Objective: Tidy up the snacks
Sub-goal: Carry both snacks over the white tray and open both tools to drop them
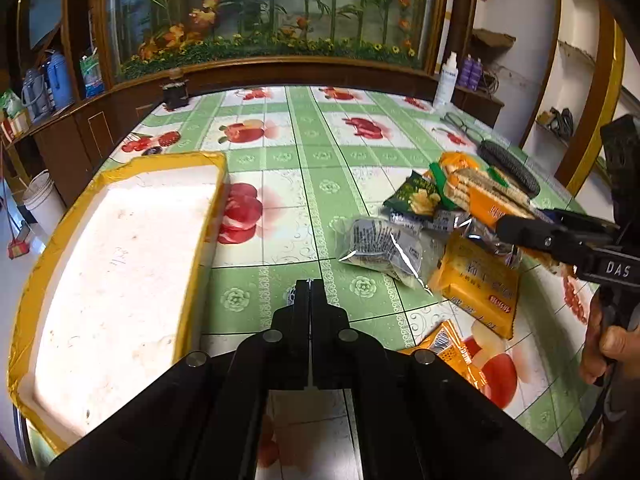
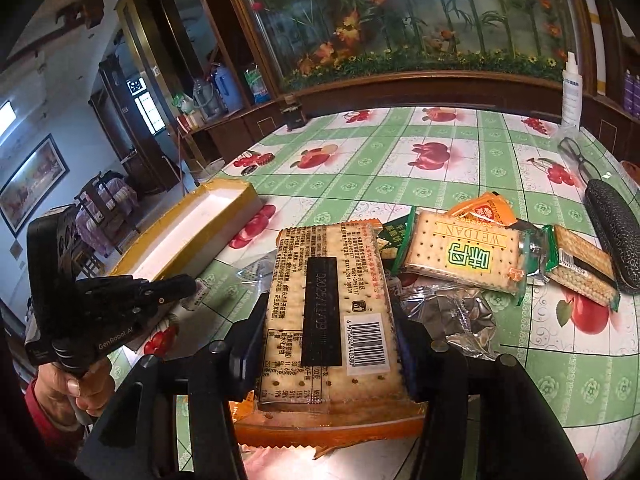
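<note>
My right gripper [image 2: 332, 320] is shut on an orange cracker pack [image 2: 320, 288], held above the table with its barcode side up; it also shows in the left wrist view [image 1: 490, 204] with the gripper [image 1: 508, 230]. My left gripper [image 1: 309, 286] is shut and empty, low over the tablecloth between the white foam tray with yellow tape rim [image 1: 120, 248] and the snack pile. The tray also shows in the right wrist view [image 2: 208, 224]. The pile holds a green-ended cracker pack [image 2: 460, 256], a silver packet [image 1: 380, 246], a yellow pack [image 1: 480, 280] and a green chip bag [image 1: 416, 196].
A black glasses case [image 2: 616, 232] and glasses [image 2: 576, 156] lie at the table's right. A white spray bottle [image 2: 570, 88] and a dark jar [image 1: 176, 92] stand at the far edge, before a wooden cabinet. The table has a green fruit-print cloth [image 1: 304, 152].
</note>
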Motion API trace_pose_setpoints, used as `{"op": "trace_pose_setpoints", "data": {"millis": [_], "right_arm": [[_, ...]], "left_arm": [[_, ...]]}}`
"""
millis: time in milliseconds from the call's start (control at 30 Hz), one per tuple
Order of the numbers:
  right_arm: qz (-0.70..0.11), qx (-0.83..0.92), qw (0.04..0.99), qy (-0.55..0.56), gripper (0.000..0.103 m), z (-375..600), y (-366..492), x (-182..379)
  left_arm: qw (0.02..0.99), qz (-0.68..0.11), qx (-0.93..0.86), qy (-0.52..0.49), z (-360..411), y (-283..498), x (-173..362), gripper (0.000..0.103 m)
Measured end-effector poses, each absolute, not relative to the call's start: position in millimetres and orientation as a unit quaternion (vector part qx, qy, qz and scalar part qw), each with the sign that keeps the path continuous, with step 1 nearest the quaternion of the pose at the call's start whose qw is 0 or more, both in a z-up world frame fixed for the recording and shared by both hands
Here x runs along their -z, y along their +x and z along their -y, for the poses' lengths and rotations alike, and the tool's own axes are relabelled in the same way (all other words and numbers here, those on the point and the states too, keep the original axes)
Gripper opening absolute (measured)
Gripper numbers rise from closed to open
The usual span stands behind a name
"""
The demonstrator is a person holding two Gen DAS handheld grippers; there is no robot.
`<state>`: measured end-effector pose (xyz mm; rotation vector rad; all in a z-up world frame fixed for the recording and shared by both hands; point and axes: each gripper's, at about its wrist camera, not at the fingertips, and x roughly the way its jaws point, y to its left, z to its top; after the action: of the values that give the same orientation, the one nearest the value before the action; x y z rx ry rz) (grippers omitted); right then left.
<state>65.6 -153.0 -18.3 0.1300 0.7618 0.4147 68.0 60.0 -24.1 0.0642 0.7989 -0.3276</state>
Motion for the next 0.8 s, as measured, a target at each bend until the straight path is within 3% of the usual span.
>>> {"op": "trace_pose_setpoints", "data": {"millis": [433,800], "right_arm": [[-0.353,-0.245,0.901,0.053,0.055,115.0,61.6,0.8],[-0.34,-0.329,0.881,0.018,0.055,23.6,75.4,-17.9]], "left_arm": [[0.931,-0.351,0.106,-0.006,-104.7,40.7,-4.8,0.0],[0.941,-0.332,0.024,-0.052,-176.6,29.3,-12.6,0.0]]}}
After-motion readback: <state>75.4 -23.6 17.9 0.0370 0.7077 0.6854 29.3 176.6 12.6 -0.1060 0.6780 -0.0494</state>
